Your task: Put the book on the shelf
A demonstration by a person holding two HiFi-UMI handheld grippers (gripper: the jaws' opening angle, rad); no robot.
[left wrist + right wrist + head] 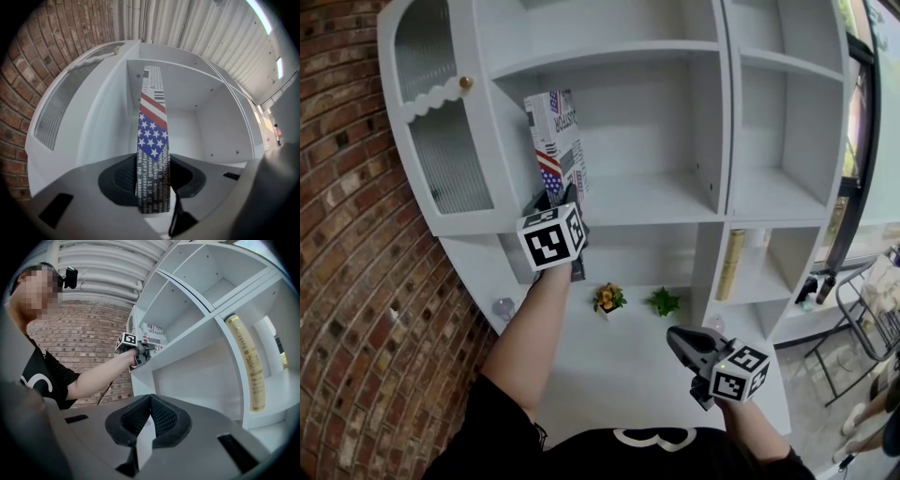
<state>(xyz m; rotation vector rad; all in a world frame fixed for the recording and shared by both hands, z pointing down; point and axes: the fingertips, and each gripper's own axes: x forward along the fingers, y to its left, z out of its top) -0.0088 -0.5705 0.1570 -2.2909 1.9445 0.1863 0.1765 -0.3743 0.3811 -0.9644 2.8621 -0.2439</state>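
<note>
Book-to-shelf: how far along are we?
Done: the book is lifted, upright, at the middle shelf opening. In hand: the left gripper clamps its lower end; I can't tell if it rests on the board yet. Left: set it down, release, withdraw. The right gripper is shut, empty, hanging low.

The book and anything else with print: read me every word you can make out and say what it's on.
On the book spine: "universo del bamb"
Same spine: "al 31 gennaio"
Same spine: "vendere meglio"
Its top: too blurred to read.
On the gold book: too small to read.
</note>
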